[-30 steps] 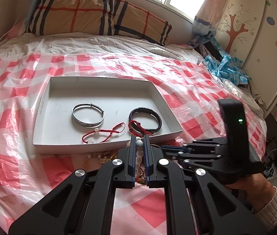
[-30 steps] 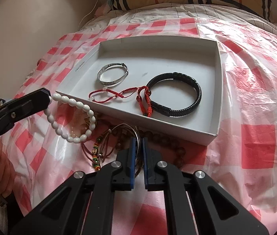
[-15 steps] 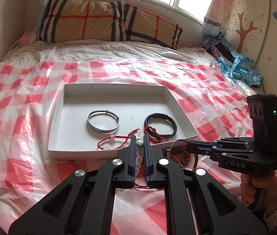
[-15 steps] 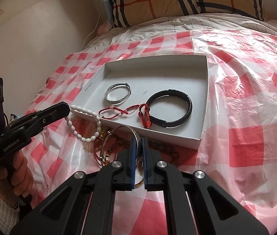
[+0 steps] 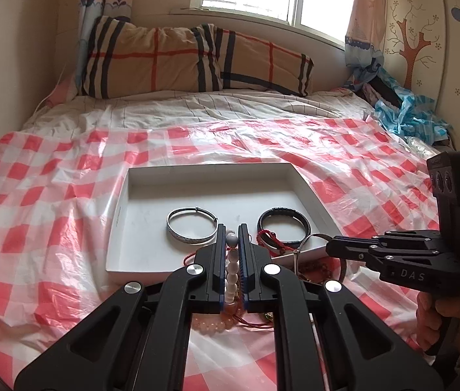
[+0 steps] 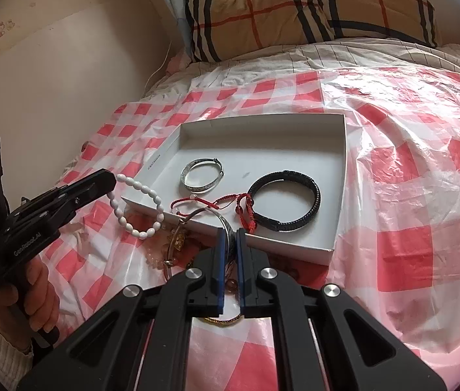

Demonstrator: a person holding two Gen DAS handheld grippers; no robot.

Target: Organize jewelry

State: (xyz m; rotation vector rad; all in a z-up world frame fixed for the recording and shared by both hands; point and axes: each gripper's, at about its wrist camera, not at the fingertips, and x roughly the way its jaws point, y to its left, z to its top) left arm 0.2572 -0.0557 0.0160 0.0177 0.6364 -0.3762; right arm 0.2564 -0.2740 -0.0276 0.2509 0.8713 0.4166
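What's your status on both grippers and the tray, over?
Left gripper shut on white bead bracelet. Right gripper shut on thin metal bangle. White tray holds three bracelets; far half free.

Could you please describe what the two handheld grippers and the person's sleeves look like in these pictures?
Both grippers are matte black linkage frames with silver rivets and blue-edged pads on the fingers. The right gripper reads "DAS" in pale letters, beneath a black box with a green light. The left gripper carries pale lettering too. A cream ribbed cuff shows at the wrist.

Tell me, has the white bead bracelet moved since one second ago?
Yes. The white bead bracelet, held in the left tongs, has lifted off the cloth and now hangs beside the white tray's left corner.
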